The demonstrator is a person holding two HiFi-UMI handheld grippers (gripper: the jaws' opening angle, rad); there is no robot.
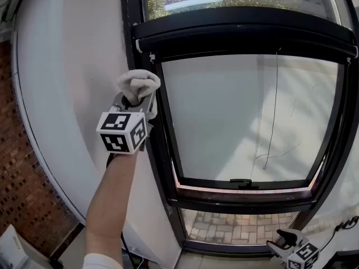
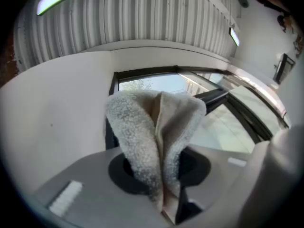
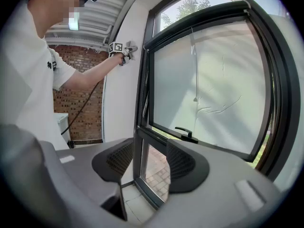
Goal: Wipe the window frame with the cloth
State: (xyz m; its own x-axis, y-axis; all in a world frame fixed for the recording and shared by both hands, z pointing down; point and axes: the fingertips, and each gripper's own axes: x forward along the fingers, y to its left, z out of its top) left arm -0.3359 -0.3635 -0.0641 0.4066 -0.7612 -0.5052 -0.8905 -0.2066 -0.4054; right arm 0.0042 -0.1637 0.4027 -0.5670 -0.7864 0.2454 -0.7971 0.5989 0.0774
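A folded pale grey cloth [image 1: 138, 84] is clamped in my left gripper [image 1: 134, 101], raised against the white wall just left of the black window frame [image 1: 160, 144], close to its upper left corner. In the left gripper view the cloth [image 2: 154, 137] fills the jaws and the frame [image 2: 142, 73] lies right behind it. My right gripper [image 1: 283, 245] hangs low at the bottom right, open and empty. In the right gripper view its jaws [image 3: 145, 163] stand apart, facing the lower frame [image 3: 142, 141], with the left gripper [image 3: 124, 49] far up the frame.
The sash is tilted open, with a black handle [image 1: 240, 181] on its bottom rail. A white wall [image 1: 73, 83] is left of the frame, and a brick wall [image 1: 25, 195] beyond. A thin cord [image 1: 274, 111] hangs over the blind. A cable [image 1: 348, 224] lies at the lower right.
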